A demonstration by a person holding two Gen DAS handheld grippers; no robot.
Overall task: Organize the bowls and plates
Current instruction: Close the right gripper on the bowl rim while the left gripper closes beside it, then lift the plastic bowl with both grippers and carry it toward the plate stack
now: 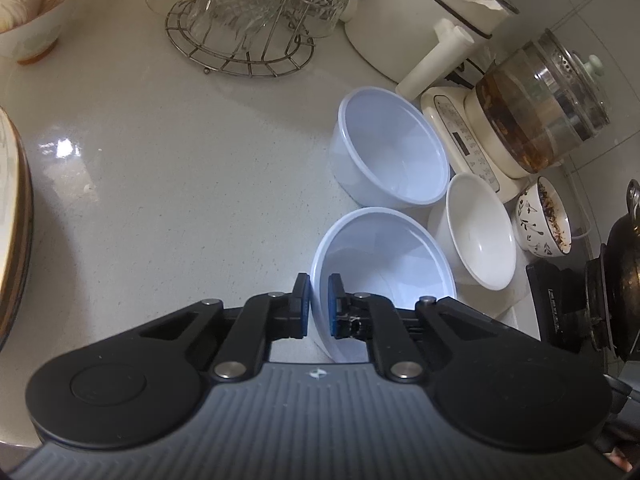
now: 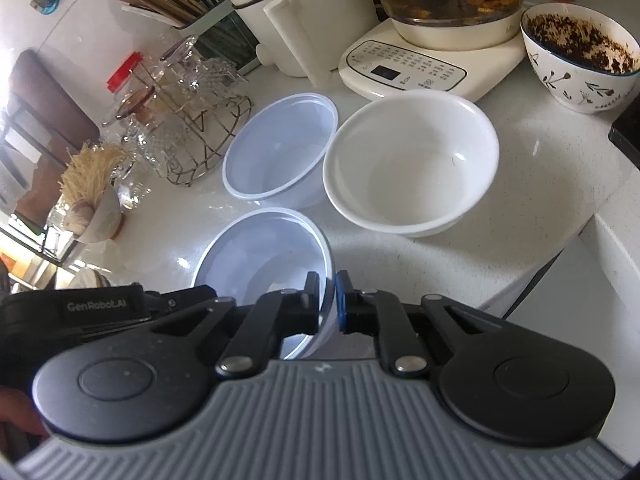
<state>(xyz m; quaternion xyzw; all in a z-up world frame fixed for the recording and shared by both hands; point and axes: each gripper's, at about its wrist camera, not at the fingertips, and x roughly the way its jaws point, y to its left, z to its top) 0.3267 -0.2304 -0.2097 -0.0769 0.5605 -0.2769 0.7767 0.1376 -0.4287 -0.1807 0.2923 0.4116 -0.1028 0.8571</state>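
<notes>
A translucent white plastic bowl (image 1: pixel 384 264) is held by both grippers. My left gripper (image 1: pixel 319 306) is shut on its left rim. My right gripper (image 2: pixel 328 302) is shut on its right rim, and the same bowl (image 2: pixel 260 256) shows in the right wrist view. The left gripper's black body (image 2: pixel 72 312) shows at the left of that view. A second plastic bowl (image 1: pixel 394 148) (image 2: pixel 280 148) stands on the counter behind it. A white ceramic bowl (image 1: pixel 480 232) (image 2: pixel 412 164) stands to the right of both.
A patterned bowl with dark residue (image 1: pixel 544 220) (image 2: pixel 580 56) stands at the right. A kettle on a cream base (image 1: pixel 540 104), a white pot (image 1: pixel 420 12), a wire rack of glasses (image 1: pixel 248 20), a chopstick holder (image 2: pixel 192 12) and a plate edge (image 1: pixel 16 200) ring the white counter (image 1: pixel 180 160).
</notes>
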